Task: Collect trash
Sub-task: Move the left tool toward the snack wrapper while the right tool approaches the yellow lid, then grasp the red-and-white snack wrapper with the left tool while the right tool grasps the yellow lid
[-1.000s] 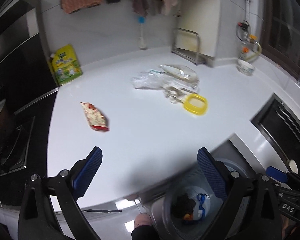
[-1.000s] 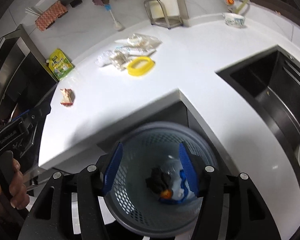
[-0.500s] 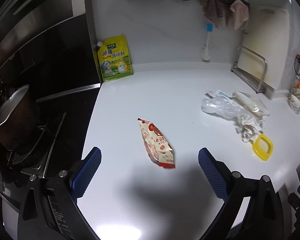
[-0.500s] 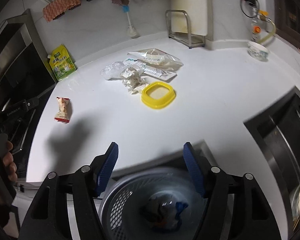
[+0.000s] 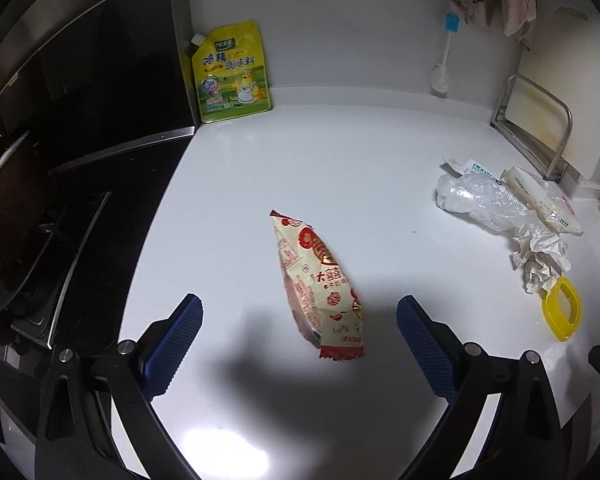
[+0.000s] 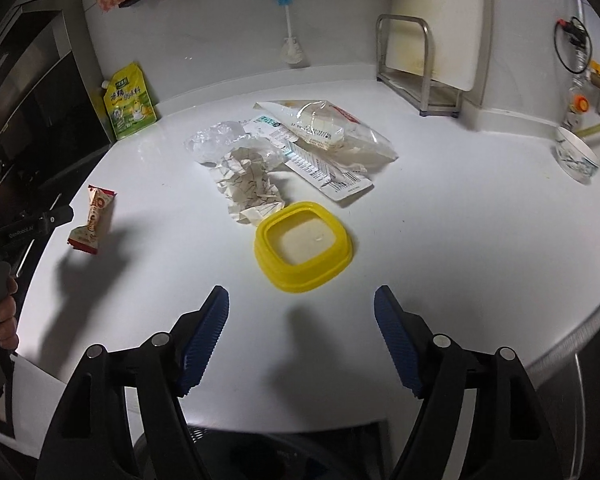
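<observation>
A red-and-cream snack wrapper (image 5: 320, 284) lies flat on the white counter (image 5: 340, 152), its near end between the wide-apart tips of my left gripper (image 5: 300, 326), which is open and hovers over it. In the right wrist view the same wrapper (image 6: 94, 220) lies far left. My right gripper (image 6: 302, 314) is empty and its jaws are opening; it hangs just short of a yellow square lid (image 6: 304, 252). Behind the lid sit crumpled paper (image 6: 248, 184), clear plastic bags (image 6: 332, 132) and a printed packet (image 6: 324, 172). The bin (image 6: 260, 456) shows dimly below the counter edge.
A yellow-green seasoning pouch (image 5: 230, 72) leans in the back corner beside a dark stove (image 5: 40, 220). A metal rack with a cutting board (image 6: 428, 68), a brush (image 6: 292, 40), a small bowl (image 6: 576, 160) and hanging cloths line the back. A hand (image 6: 4, 312) holds the left gripper's handle.
Both grippers swung up from over the bin onto the counter. The left one closed in on the snack wrapper; the right one moved toward the yellow lid and its jaws spread wider.
</observation>
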Available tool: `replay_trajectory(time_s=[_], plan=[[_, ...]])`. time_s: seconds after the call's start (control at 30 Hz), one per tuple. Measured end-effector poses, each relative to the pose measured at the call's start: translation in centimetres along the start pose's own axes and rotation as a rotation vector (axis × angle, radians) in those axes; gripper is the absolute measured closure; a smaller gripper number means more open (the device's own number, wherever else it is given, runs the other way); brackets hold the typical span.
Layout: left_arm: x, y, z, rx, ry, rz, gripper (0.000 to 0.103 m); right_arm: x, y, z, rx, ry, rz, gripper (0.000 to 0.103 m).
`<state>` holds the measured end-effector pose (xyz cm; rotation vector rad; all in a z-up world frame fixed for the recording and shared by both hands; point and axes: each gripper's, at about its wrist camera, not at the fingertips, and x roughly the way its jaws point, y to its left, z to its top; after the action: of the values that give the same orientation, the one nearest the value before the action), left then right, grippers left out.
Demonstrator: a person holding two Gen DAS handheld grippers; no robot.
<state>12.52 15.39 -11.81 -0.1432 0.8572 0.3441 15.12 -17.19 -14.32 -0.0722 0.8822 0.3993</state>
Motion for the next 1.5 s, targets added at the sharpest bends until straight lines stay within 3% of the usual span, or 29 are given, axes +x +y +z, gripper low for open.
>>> replay_trajectory(time_s=[0.3, 0.5, 0.73, 1.03, 1.5], plan=[[1.5, -0.8, 0.5, -0.013, 0.007, 0.019, 0.007, 3.6, -0.7, 2.3, -0.115, 0.044, 0.074, 0.03], [2.2, -1.1, 0.5, -0.017, 0.021, 0.013, 0.007, 5.2, -0.3, 2.9, -0.203, 0.072, 0.079, 0.029], [2.5, -1.4, 0.7, -0.009, 0.019, 0.016, 0.007, 6.6, -0.6, 3.3, -0.211, 0.088, 0.119, 0.029], [2.8, -1.9, 1.0, 0.008, 0.02, 0.021, 0.007, 7.0, 0.4, 3.3, -0.263, 0.056, 0.095, 0.032], [4.2, -1.3, 1.3, -0.031, 0.046, 0.016, 0.007, 3.1, -2.9, 2.3, 0.017, -0.012, 0.017, 0.033]])
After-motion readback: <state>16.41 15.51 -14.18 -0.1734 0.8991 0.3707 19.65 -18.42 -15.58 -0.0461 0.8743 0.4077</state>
